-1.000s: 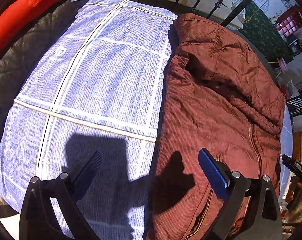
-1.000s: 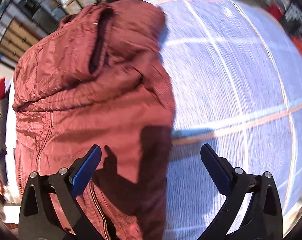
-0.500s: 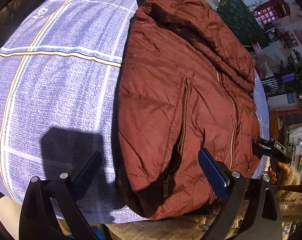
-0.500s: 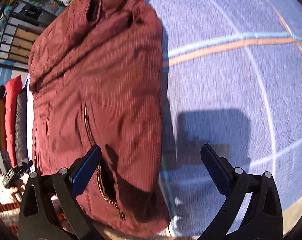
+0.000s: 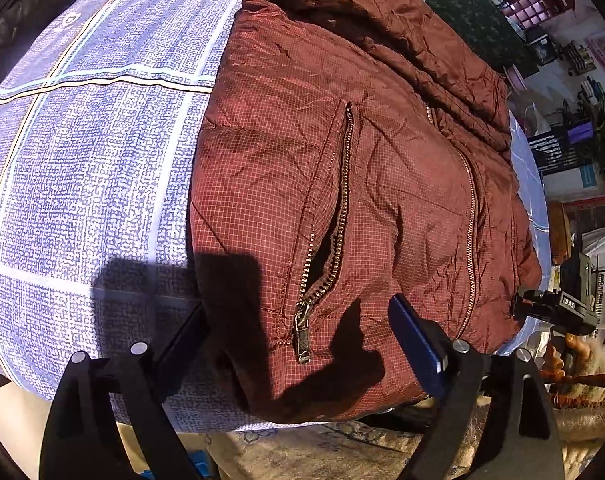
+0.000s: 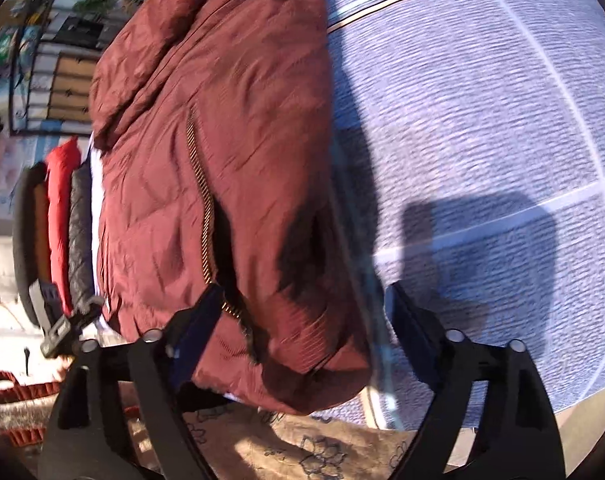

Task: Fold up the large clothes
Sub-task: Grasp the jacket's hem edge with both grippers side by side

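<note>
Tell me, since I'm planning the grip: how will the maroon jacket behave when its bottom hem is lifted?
The maroon jacket looks puffy and creased, so it will probably sag and drape rather than hold shape. Its sheen suggests slippery fabric. It seems light for its bulk. The open pocket zipper may gape.

the right wrist view is smeared by motion, so the maroon jacket [image 6: 238, 184] loses its weave and its near hem is vague. the jacket's underside and the checked bedsheet [image 5: 82, 168] beneath it are hidden. the left claw's [image 5: 298, 332] left finger sits in shadow.
</note>
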`<state>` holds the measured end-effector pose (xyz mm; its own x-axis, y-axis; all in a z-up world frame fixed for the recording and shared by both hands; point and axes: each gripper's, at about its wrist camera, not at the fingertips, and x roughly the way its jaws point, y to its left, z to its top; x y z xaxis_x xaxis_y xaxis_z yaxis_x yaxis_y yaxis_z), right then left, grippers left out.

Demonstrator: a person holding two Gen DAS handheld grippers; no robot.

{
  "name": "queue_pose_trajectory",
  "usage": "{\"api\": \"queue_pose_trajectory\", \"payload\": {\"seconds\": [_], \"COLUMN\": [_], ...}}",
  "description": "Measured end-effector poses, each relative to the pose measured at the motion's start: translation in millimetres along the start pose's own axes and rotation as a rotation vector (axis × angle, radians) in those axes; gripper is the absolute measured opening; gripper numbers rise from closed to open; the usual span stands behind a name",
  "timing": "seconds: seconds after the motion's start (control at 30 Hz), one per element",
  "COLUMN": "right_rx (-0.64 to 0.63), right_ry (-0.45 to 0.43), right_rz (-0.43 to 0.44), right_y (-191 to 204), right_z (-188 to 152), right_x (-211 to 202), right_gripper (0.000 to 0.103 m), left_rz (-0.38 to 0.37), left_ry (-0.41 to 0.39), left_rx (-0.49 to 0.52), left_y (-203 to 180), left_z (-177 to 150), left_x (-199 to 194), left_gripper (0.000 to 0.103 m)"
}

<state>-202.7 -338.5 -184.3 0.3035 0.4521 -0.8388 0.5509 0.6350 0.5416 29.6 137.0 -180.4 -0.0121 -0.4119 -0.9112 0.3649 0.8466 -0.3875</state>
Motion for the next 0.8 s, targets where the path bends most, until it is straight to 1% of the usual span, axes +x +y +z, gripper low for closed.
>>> {"api": "queue_pose_trajectory", "payload": {"seconds": [0.07, 0.2, 0.23, 0.27, 0.3, 0.37, 0.43, 0.47, 0.5, 0.53, 0.57, 0.6, 0.63, 0.73, 0.77, 0.8], "right_rx": [-0.037, -0.120, -0.128, -0.133, -0.141, -0.157, -0.160, -0.161, -0.163, -0.168, -0.172, -0.172, -0.172, -0.181, -0.183, -0.183], "right_ry": [0.026, 0.048, 0.051, 0.056, 0.064, 0.071, 0.072, 0.071, 0.070, 0.067, 0.065, 0.065, 0.064, 0.061, 0.059, 0.058], "right_rz": [-0.003, -0.073, -0.088, -0.094, -0.097, -0.089, -0.066, -0.056, -0.054, -0.054, -0.053, -0.052, -0.051, -0.045, -0.041, -0.038], "right_y": [6, 16, 18, 21, 22, 25, 26, 28, 29, 35, 37, 38, 38, 37, 27, 26], "right_z": [-5, -12, -12, -11, -11, -13, -15, -16, -17, -15, -15, -15, -15, -19, -24, -26], "right_x": [6, 17, 19, 20, 21, 19, 15, 14, 13, 16, 15, 15, 15, 9, -1, -3], "right_gripper": [0.073, 0.072, 0.069, 0.064, 0.061, 0.047, 0.037, 0.034, 0.033, 0.031, 0.030, 0.029, 0.029, 0.028, 0.027, 0.027], "left_rz": [-0.009, -0.014, -0.011, -0.011, -0.015, -0.034, -0.060, -0.069, -0.073, -0.072, -0.063, -0.056, -0.064, -0.079, -0.078, -0.076], "left_ry": [0.001, 0.005, 0.004, 0.005, 0.006, 0.005, 0.007, 0.009, 0.011, 0.013, 0.013, 0.013, 0.014, 0.012, 0.013, 0.014], "left_rx": [-0.008, -0.017, -0.017, -0.019, -0.023, -0.031, -0.028, -0.022, -0.011, -0.001, 0.006, 0.006, 0.000, 0.009, 0.020, 0.027], "left_y": [3, 8, 8, 8, 9, 8, 4, 1, -2, -3, -4, -4, -3, -3, -4, -4], "left_z": [-1, -4, -5, -6, -7, -9, -11, -12, -13, -14, -14, -14, -14, -14, -15, -15], "left_x": [-1, -2, -3, -3, -4, -6, -7, -7, -6, -6, -5, -5, -5, -8, -9, -10], "left_gripper": [0.076, 0.064, 0.059, 0.054, 0.051, 0.044, 0.040, 0.039, 0.039, 0.036, 0.030, 0.027, 0.024, 0.021, 0.020, 0.020]}}
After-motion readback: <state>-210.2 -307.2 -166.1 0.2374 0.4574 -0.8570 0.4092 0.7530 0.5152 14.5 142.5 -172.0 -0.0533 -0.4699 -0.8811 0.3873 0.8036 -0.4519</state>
